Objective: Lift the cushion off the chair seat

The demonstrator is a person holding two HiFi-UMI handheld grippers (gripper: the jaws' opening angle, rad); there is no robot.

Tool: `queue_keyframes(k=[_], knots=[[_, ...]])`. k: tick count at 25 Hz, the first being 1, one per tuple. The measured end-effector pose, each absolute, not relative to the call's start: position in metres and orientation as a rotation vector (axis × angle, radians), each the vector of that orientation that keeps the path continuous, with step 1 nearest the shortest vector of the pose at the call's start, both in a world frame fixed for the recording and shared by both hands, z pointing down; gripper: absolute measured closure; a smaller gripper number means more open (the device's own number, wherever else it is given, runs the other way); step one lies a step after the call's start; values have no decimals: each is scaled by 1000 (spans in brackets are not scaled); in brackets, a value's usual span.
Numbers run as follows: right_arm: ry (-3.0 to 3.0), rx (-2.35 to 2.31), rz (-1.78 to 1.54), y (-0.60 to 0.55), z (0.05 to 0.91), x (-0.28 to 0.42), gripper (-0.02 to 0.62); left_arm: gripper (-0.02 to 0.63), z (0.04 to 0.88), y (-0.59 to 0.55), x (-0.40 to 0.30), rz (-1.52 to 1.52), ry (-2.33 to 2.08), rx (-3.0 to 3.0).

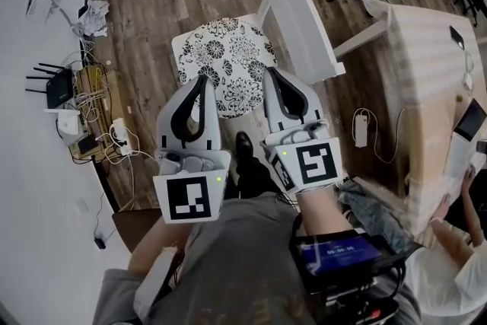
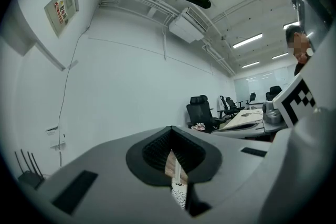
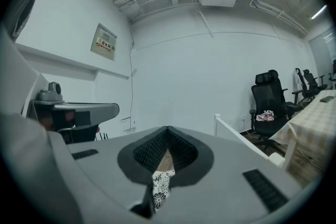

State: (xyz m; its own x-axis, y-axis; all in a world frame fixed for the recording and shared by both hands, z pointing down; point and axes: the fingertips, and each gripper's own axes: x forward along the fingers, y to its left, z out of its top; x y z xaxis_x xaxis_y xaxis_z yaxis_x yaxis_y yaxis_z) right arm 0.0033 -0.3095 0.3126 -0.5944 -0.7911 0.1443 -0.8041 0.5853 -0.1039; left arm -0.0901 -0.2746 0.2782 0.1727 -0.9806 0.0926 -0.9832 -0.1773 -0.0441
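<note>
Both shut, left hand-held gripper, right hand-held gripper, over cushion

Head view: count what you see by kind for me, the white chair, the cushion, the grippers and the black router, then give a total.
White chair: 1
Cushion: 1
Grippers: 2 (left gripper, right gripper)
Black router: 1
Total: 5

Floral cushion on white chair (wood floor)
</note>
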Motion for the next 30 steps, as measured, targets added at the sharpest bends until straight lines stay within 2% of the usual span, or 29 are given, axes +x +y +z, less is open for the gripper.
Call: queue_keyframes(k=[19,30], knots=[[-2641,1458,312,-288,444,21,589,600,410,-259,-86,190,-1908,2396],[-2549,1438,430,-264,563,23,589,600,505,-252,-89,242,-1854,2385]])
